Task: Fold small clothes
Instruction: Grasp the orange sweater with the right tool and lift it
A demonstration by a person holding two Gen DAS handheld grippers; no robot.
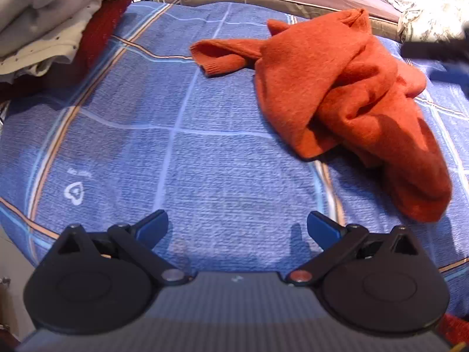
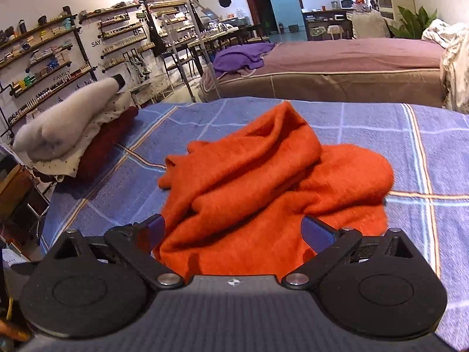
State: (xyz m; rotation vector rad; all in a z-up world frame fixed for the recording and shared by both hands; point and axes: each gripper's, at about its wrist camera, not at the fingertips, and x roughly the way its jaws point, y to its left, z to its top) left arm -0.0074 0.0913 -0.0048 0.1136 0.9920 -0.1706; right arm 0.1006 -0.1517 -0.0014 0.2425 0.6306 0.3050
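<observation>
Right wrist view: right gripper (image 2: pixel 234 231) is spread wide, near hem of the crumpled orange sweater (image 2: pixel 263 176) bunched between its fingers, nothing pinched. Left gripper (image 1: pixel 237 228) also gapes, over bare blue plaid bedspread (image 1: pixel 146 117); sweater sits ahead-right, cuff edge pointing left. Folded stack (image 1: pixel 52 29) far left.

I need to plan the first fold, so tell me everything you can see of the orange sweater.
The orange sweater is a fuzzy knit, crumpled in an unfolded heap on the blue checked bedcover. One sleeve with a ribbed cuff trails out toward the stack of folded clothes. Thick folds bunch up at its middle. In the right wrist view it lies between the open fingers of the right gripper, which have not closed on it. The left gripper is open, apart from it.
</observation>
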